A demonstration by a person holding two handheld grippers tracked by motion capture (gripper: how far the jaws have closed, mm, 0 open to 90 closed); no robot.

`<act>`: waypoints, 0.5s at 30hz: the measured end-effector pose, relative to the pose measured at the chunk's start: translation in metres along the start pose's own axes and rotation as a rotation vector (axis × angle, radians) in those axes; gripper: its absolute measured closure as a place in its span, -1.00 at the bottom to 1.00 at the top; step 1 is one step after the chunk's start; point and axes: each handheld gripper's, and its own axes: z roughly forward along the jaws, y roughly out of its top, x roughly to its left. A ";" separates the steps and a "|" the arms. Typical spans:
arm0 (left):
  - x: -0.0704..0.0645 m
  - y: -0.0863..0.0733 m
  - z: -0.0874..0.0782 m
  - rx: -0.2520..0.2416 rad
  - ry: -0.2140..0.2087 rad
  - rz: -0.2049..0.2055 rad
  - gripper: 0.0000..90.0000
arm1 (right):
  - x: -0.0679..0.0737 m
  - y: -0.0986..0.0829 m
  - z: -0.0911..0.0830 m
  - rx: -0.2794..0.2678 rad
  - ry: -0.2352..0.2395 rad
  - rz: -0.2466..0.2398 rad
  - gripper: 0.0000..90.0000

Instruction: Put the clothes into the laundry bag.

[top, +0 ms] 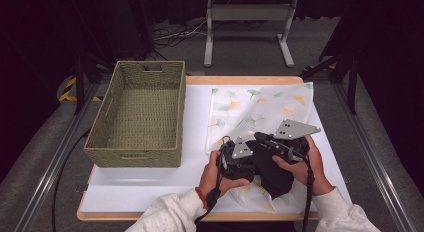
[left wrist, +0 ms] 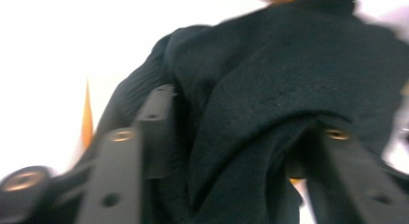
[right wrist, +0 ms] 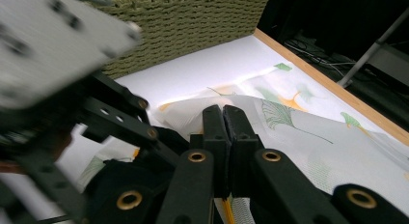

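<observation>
Right now, you hold both tools close together at the near right part of the table. The black cloth sits just under them, on top of the thin leaf-print sheet.

Your left gripper has its two jaws set wide, and the black cloth is bunched up between them. It looks like a loose grab, not a tight pinch yet.

Your right gripper has its jaws pressed flat together. I cannot tell for sure if a bit of the leaf-print sheet is caught in them, but the sheet's edge lifts up right at the tips.

The cloth hangs down toward you, near side, and its long way seems to run from far to near. It lies right at the left gripper, so that hand is the closer one.

The woven basket is off to the left and a bit farther away. I think the cloth should go there, so you would lift it and carry it left.
</observation>
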 end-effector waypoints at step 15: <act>-0.007 -0.020 -0.034 0.007 -0.082 0.102 -0.19 | -0.002 -0.005 -0.001 0.003 0.007 0.010 0.98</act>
